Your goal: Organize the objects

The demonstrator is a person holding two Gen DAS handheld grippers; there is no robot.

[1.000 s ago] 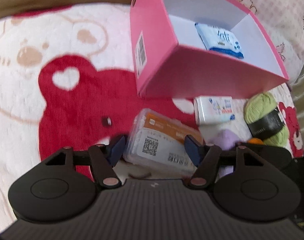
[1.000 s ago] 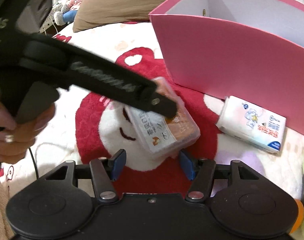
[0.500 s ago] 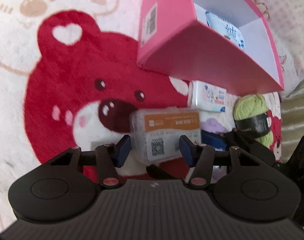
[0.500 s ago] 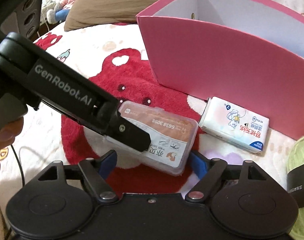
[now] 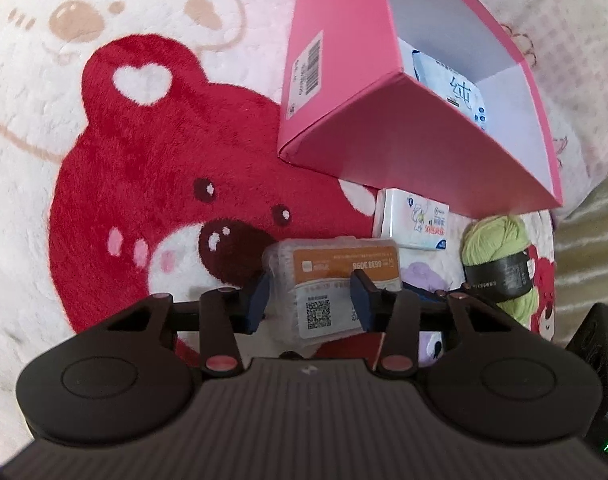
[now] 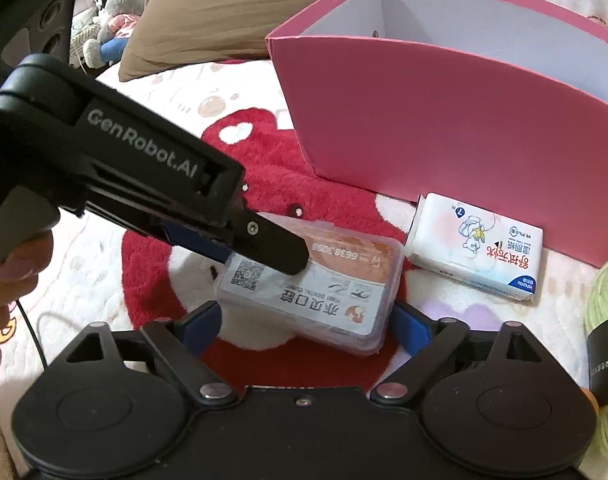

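The left hand-held gripper (image 5: 311,297) is clamped on the clear plastic case (image 5: 336,280), holding it just in front of the pink box (image 5: 404,152) and above the bear blanket (image 5: 143,184). The right hand-held gripper (image 6: 304,326) sits wide apart around the case's near end, gripping nothing. One wipes pack (image 5: 452,92) already lies inside the box. A tissue pack (image 6: 478,246) and green yarn (image 5: 500,260) remain outside, beside the box's front wall, so most sorting appears left.
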